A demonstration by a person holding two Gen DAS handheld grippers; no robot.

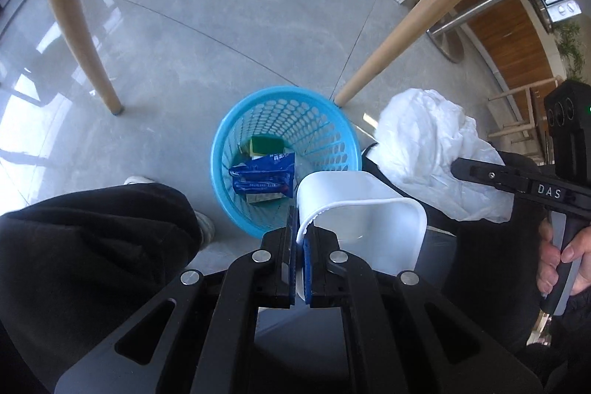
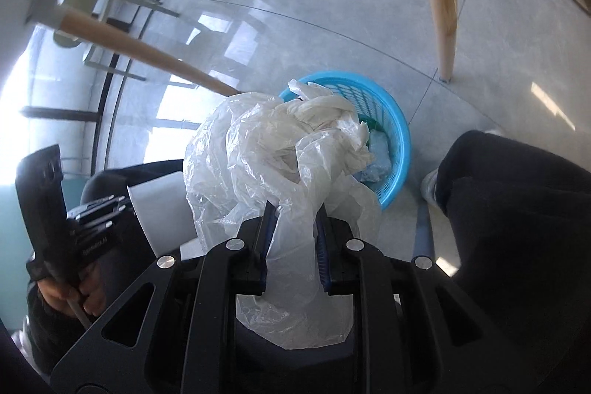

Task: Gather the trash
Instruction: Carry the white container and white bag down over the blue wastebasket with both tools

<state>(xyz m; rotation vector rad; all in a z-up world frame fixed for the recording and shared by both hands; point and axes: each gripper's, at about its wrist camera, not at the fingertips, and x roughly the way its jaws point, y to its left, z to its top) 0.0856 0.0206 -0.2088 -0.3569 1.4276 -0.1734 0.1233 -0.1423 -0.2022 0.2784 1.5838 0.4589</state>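
The left gripper (image 1: 300, 246) was clamped on the rim of a white plastic tub (image 1: 360, 220), above the round blue perforated plastic basket (image 1: 255, 120) at twelve o'clock. The right gripper (image 2: 293, 239) pinched a crumpled translucent plastic bag (image 2: 280, 150). Each piece probably needed centring over the opening before release.

Perforated plastic basket (image 1: 334, 132); crinkly translucent plastic bag (image 2: 258, 150); glossy floor (image 1: 221, 36); wooden legs (image 1: 406, 28).

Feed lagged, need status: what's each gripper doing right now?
Left gripper: closed on the white plastic container rim.
Right gripper: closed on the crumpled plastic bag.
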